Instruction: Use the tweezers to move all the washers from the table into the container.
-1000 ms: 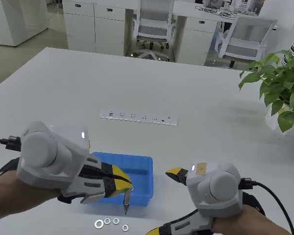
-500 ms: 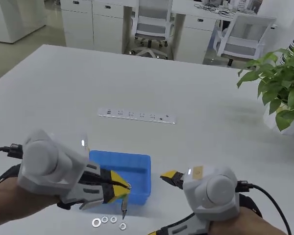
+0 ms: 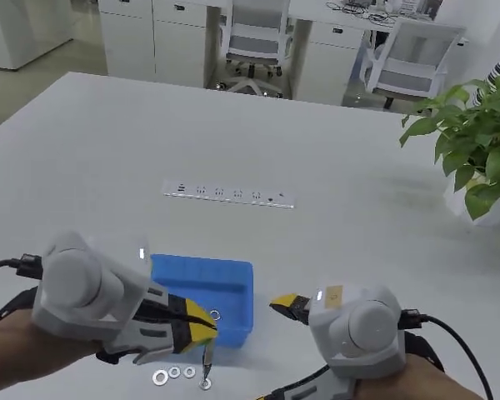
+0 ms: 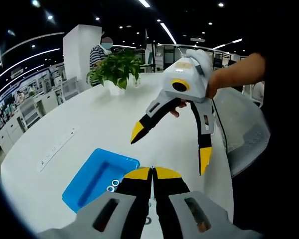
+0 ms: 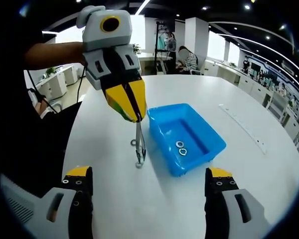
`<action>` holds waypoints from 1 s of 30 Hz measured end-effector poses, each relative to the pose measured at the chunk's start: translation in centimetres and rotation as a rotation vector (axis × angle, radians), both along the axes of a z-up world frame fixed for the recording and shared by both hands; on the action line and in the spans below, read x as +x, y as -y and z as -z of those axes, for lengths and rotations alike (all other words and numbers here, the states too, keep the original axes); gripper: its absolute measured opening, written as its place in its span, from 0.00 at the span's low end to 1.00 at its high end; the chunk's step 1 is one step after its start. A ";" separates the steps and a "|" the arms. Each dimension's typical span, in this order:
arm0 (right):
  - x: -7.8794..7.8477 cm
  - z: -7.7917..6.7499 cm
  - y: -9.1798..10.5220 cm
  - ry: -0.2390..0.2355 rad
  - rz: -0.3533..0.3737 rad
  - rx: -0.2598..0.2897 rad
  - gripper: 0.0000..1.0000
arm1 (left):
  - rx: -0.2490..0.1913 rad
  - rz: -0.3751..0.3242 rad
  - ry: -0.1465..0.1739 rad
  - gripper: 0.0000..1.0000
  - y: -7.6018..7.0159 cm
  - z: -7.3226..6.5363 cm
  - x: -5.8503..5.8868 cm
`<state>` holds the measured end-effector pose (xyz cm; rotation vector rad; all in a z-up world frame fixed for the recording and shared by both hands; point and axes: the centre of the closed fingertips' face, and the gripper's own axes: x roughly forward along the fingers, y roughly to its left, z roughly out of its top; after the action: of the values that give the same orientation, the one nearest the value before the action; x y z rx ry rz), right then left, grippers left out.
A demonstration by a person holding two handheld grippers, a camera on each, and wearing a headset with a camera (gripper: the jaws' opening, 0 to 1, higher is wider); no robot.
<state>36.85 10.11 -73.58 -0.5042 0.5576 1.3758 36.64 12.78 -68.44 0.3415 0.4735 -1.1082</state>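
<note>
My left gripper (image 3: 198,327) is shut on thin metal tweezers (image 3: 206,360). The tweezers point down, and their tips touch the rightmost washer (image 3: 204,383) of several washers (image 3: 175,372) lying in a row on the white table just in front of the blue container (image 3: 233,279). In the right gripper view the tweezers (image 5: 139,142) stand over a washer (image 5: 138,164), and two washers (image 5: 181,148) lie inside the container (image 5: 209,144). My right gripper (image 3: 275,350) hovers open to the right of the container, with nothing between its jaws. It also faces the left gripper view, where this right gripper (image 4: 170,149) is spread wide.
A white power strip (image 3: 227,194) lies on the table beyond the container. A potted plant (image 3: 475,142) stands at the right edge. Office chairs (image 3: 254,37) and desks stand behind the table.
My left gripper has come down and slightly nearer with the tweezers. Their tips now rest at the rightmost washer on the table. The right gripper has stayed open.
</note>
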 end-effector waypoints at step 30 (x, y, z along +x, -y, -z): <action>-1.2 0.9 -2.0 0.071 -0.192 -0.007 0.48 | -0.011 0.034 -0.001 0.05 -0.1 0.4 -0.2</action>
<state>35.63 12.06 -74.46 -0.6228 0.4654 1.5316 36.44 12.93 -68.83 0.3401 0.4636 -1.1435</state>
